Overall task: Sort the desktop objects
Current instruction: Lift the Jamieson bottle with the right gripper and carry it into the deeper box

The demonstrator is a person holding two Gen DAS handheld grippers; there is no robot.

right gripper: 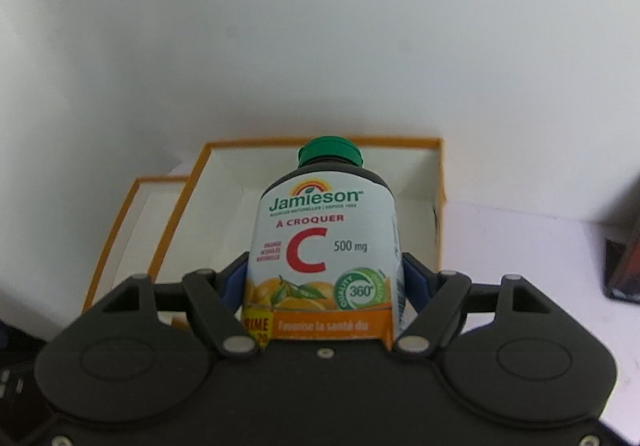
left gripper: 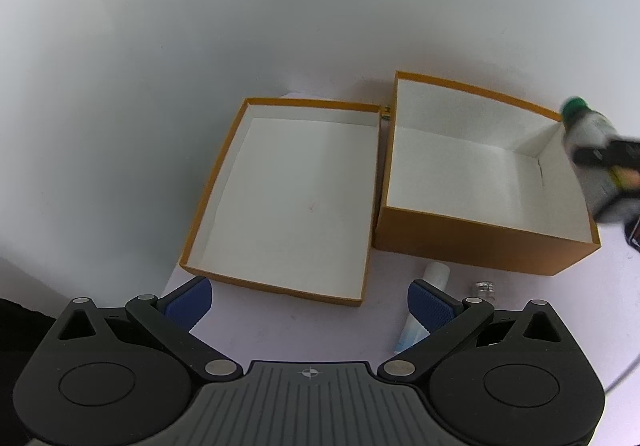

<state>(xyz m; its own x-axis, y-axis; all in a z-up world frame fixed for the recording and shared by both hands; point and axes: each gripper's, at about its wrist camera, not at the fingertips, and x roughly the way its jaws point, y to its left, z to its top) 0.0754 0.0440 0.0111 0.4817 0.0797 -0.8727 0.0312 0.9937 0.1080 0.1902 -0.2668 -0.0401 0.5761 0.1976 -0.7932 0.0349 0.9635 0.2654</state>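
the right tool pinches a vitamin c bottle above the deep orange box, so next it must lower and let go inside, while the left tool hangs spread and empty over the bench.

A green-capped vitamin bottle hangs tilted above the deep orange box, beside the shallow orange lid.
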